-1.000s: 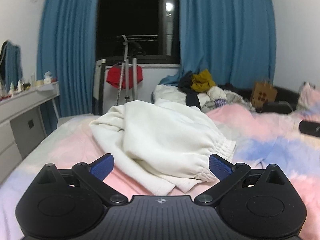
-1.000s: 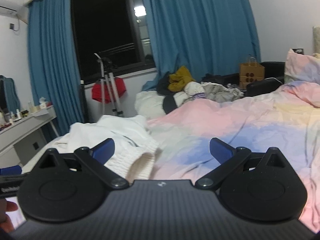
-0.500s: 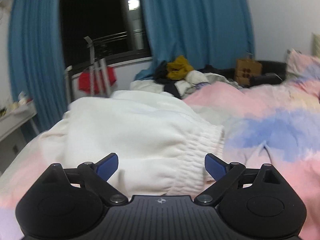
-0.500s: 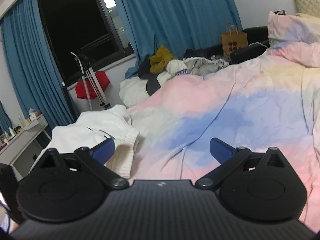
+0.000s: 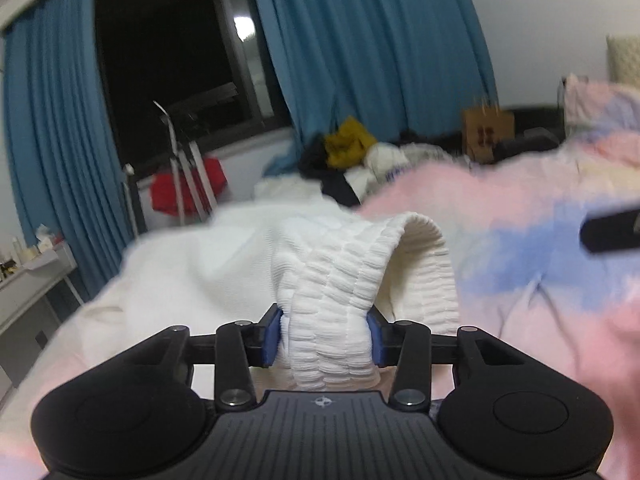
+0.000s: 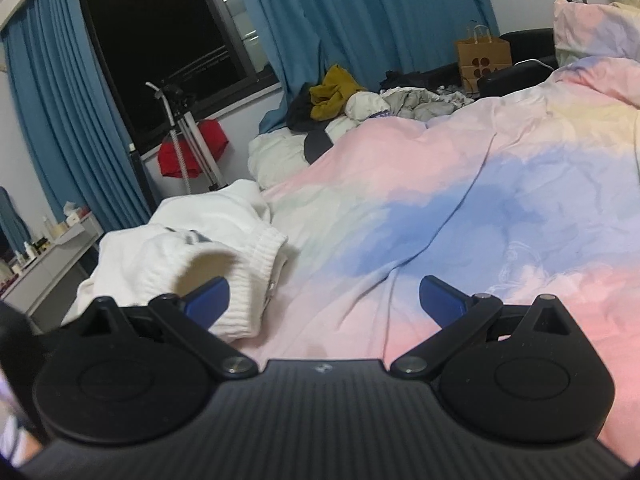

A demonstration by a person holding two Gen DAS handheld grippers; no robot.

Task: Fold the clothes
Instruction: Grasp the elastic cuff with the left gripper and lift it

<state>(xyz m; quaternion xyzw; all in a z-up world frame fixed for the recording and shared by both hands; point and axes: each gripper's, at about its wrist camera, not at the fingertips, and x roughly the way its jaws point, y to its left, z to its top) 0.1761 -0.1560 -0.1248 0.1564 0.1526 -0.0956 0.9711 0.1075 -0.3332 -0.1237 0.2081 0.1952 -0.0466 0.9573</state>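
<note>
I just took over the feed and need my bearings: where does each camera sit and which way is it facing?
Left wrist: on the left gripper, low over the bed, facing the window; its fingers pinch the white garment's ribbed band.
Right wrist: on the right gripper, above the duvet, facing the same window wall; jaws wide apart, nothing between them, left finger beside the garment.
Shared: garment, duvet, blue curtains, clothes pile, paper bag.
</note>
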